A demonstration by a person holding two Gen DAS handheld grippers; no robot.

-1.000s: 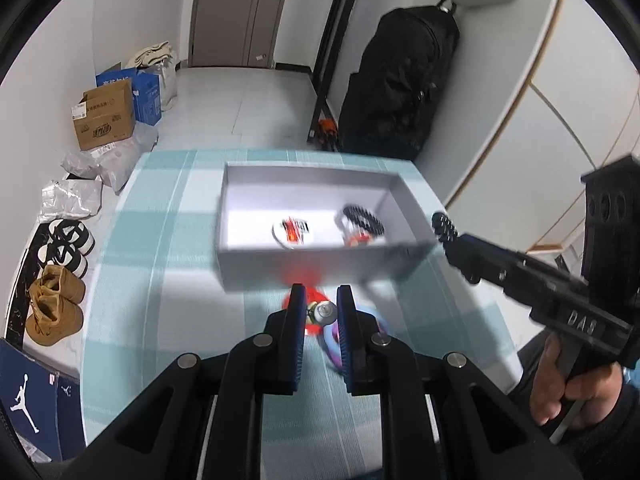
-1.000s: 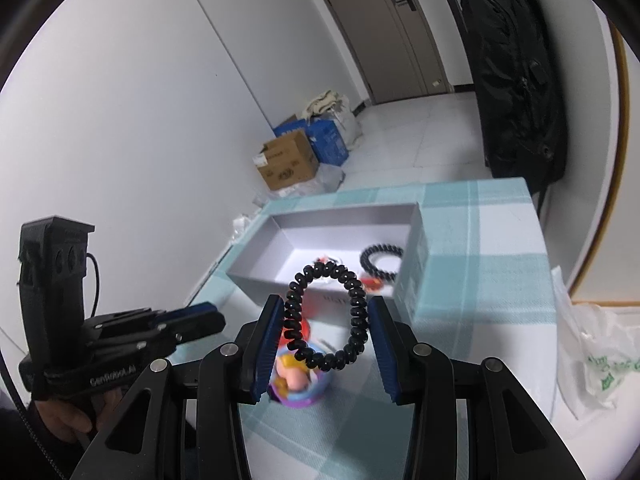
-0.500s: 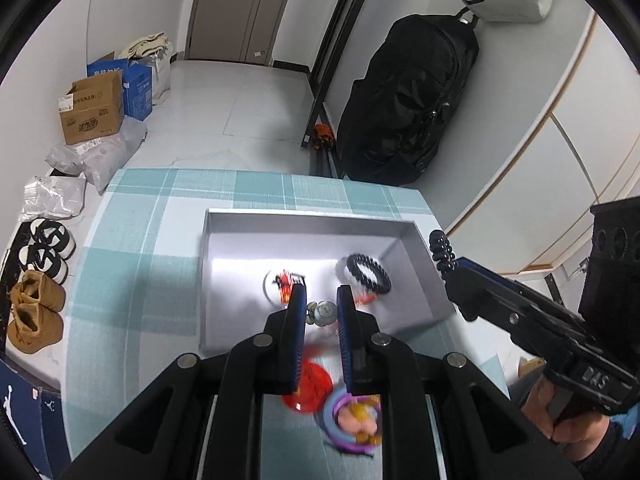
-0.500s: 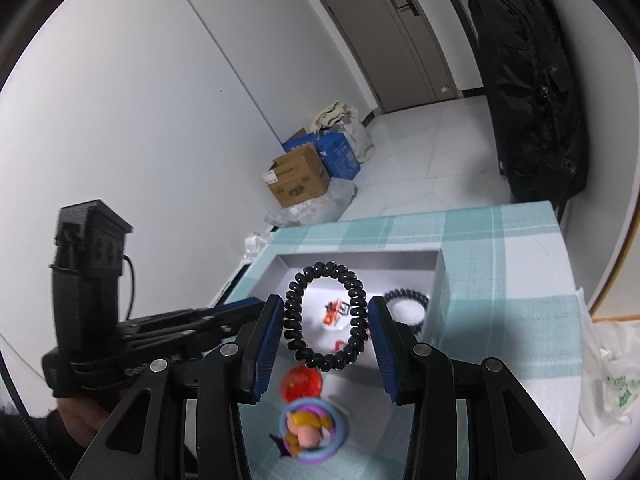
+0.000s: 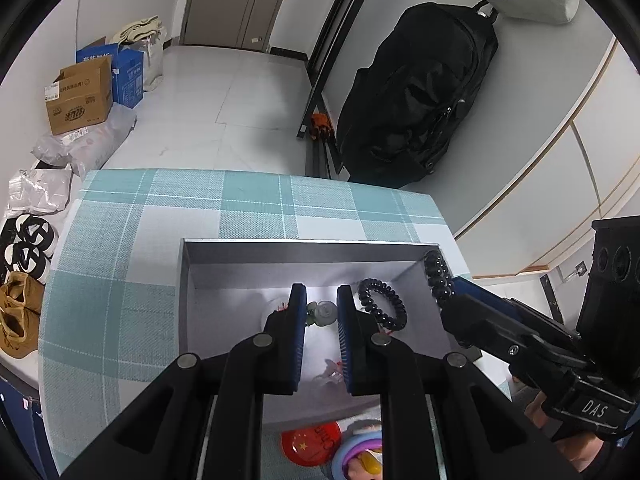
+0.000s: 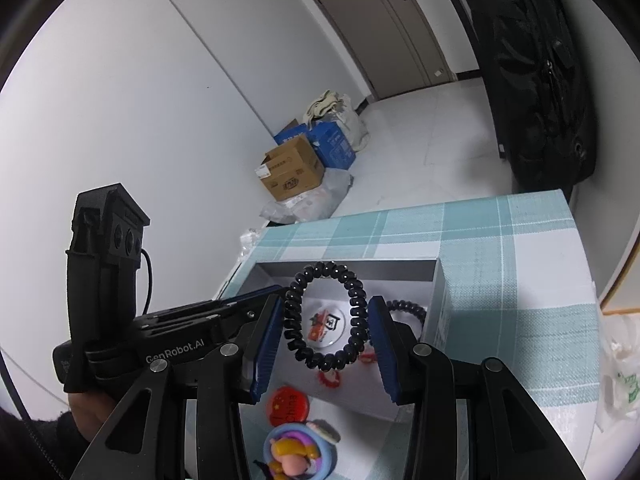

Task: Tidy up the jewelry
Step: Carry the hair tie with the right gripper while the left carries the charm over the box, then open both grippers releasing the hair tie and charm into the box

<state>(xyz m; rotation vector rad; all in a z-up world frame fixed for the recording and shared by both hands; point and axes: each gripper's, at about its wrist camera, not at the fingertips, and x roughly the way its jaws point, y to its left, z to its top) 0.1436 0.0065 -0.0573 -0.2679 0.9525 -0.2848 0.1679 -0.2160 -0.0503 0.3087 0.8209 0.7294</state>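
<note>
Grey cardboard forms the open box that sits on the checked counter, and part of the jewelry is already inside it: a black coil bracelet near the right wall, a round badge with red print on the floor, and a small red ring close to the near wall. Both claws hang over the box with a piece each. The left claw is closed almost fully on a small pale trinket, pinched at the fingertips above the box floor. The right claw is about half open, its blue pads pressed against the sides of a black beaded bracelet that stands upright between them. Neither piece has been let go, so these two drops appear to be the step in hand. Two things lie outside on the counter, just before the near wall: a red flag badge and a purple cartoon figure charm. Roughly half the job seems done.
</note>
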